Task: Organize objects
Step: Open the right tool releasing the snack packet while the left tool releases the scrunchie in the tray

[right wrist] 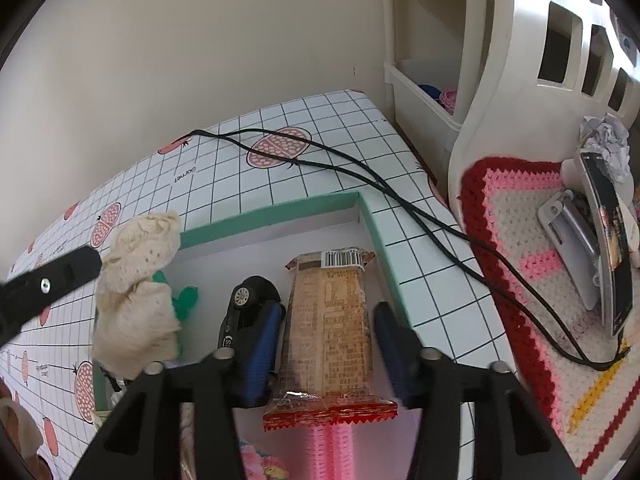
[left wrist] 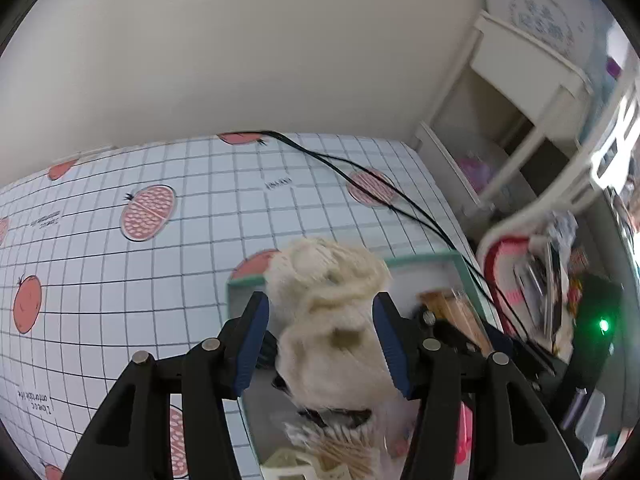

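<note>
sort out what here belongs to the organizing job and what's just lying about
In the job:
- cream knitted cloth between left gripper fingers
- snack bar between right gripper fingers
- green-rimmed box
- toy car

Lying about:
- black cable
- crocheted mat
- white shelf unit

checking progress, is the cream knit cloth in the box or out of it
Out. The cream knit cloth hangs bunched in the left gripper, lifted above the green-rimmed box, not resting on its floor.
</note>
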The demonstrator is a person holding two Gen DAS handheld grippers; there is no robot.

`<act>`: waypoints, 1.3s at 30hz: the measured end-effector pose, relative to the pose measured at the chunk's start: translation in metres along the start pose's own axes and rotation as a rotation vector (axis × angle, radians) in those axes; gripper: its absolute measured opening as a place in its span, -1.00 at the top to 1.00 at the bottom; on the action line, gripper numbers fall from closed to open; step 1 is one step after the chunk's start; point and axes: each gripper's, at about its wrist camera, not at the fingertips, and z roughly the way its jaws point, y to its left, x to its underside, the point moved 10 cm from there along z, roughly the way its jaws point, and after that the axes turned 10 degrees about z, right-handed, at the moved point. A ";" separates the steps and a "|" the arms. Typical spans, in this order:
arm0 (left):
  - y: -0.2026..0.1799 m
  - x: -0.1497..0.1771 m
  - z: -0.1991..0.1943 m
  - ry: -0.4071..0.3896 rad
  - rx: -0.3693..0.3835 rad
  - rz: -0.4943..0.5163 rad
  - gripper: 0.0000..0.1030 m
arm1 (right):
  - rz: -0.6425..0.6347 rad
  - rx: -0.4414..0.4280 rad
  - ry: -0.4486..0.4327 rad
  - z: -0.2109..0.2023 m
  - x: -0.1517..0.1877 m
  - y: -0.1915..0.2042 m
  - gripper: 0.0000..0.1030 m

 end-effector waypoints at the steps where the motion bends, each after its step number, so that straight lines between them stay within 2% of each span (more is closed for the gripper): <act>1: 0.005 0.000 0.002 -0.001 -0.026 -0.013 -0.07 | 0.003 -0.004 -0.002 -0.001 0.000 0.000 -0.11; 3: 0.012 0.001 0.012 0.019 -0.085 0.000 -0.07 | 0.007 -0.011 -0.004 -0.002 -0.001 0.002 -0.11; 5: 0.013 0.006 0.019 0.047 -0.106 0.019 -0.07 | 0.000 -0.012 -0.005 -0.003 -0.002 0.003 -0.11; 14: 0.005 0.017 0.025 0.068 -0.085 0.017 -0.07 | -0.004 -0.012 -0.015 -0.011 -0.006 0.004 -0.15; 23: 0.009 0.020 0.009 0.055 -0.093 -0.007 -0.09 | -0.012 -0.006 -0.023 -0.025 -0.009 0.008 -0.15; 26: 0.013 0.024 0.006 0.058 -0.093 -0.021 -0.19 | -0.017 0.004 -0.022 -0.026 -0.008 0.008 -0.16; 30: 0.018 0.026 -0.001 0.048 -0.103 -0.031 -0.38 | -0.034 0.011 -0.033 -0.028 -0.007 0.009 -0.34; 32: 0.023 0.028 -0.003 0.046 -0.117 -0.033 -0.45 | -0.039 0.010 -0.038 -0.030 -0.008 0.010 -0.41; 34: 0.026 0.031 -0.003 0.054 -0.118 -0.039 -0.64 | -0.040 0.009 -0.040 -0.030 -0.008 0.010 -0.44; 35: 0.028 0.032 -0.003 0.053 -0.123 -0.042 -0.64 | -0.040 0.005 -0.039 -0.030 -0.008 0.011 -0.47; 37: 0.033 0.035 -0.002 0.056 -0.143 -0.048 -0.70 | -0.044 0.001 -0.040 -0.030 -0.008 0.012 -0.68; 39: 0.037 0.038 -0.001 0.060 -0.152 -0.058 -0.86 | -0.049 -0.004 -0.044 -0.030 -0.008 0.014 -0.82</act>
